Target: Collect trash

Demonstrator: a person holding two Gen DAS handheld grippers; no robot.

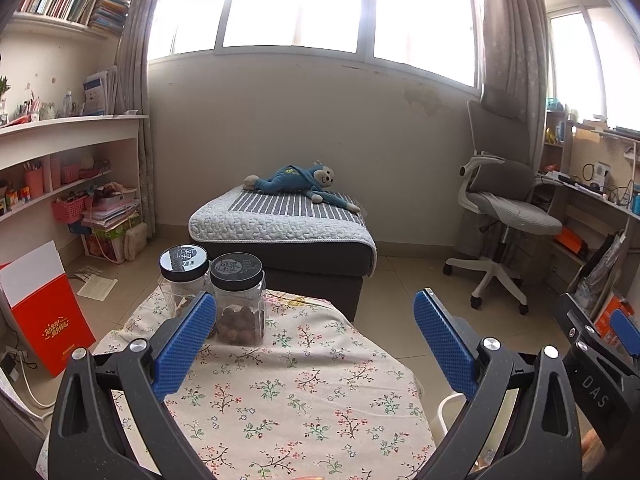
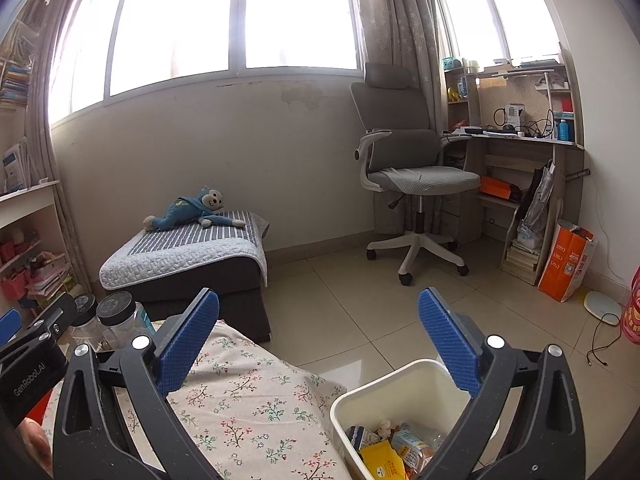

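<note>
Fingers of both the left gripper (image 1: 314, 320) and right gripper (image 2: 318, 320) are spread and empty, while the trash (image 2: 394, 450), probably light, crushable wrappers best pinched by an edge, sits in the bin (image 2: 348, 404) at near right.

The floral-clothed table (image 1: 280, 392) is viewed closely from above by the left wrist camera, facing the grey striped ottoman (image 1: 280, 220). Right of it, the floor is overlooked by the right camera; ottoman (image 2: 180, 256) and table (image 2: 260, 412) are shared.

Floral cotton-like tablecloth (image 1: 280, 392) matt, clear glossy plastic jars (image 1: 240, 304), smooth white plastic bin (image 2: 404, 384), glossy floor tiles (image 2: 360, 320)
</note>
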